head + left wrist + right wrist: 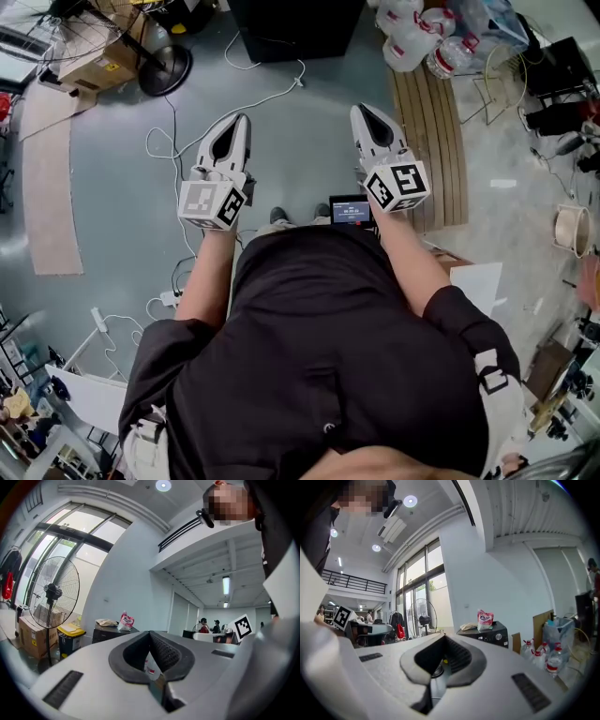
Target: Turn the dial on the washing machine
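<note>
Dark shirt (328,356) of the person is filling the lower head view. Left gripper (242,118) and right gripper (362,109) are being held level, both pointing to 12 o'clock over the grey floor (300,141). Fingers: each pair is pressing together at the tips and pinching nothing, and both gripper views are showing this.

Washing machine (492,641), black, is standing at 12 o'clock, well apart from both grippers. Its dial (498,636) is showing on the front, at 3 o'clock of the lit display (479,638). Setting is too small to read.

Step in hand (judgement): neither gripper is touching the dial. Scene is fitting two stages: walking up to the machine, or standing off with the dial already turned. Not settling which. Any grip on the dial would be calling for fingers spread to the knob's width and a gripper brought square to the machine's front.

Count:
- grippers, two
- washing machine, one
- dial, one seen
- pink-and-white bag (485,618) sitting on the machine's top, one
- standing fan (424,620) at 11 o'clock, one
- water bottles (417,37) at 1 o'clock, several, overlapping, exact number not resolving
</note>
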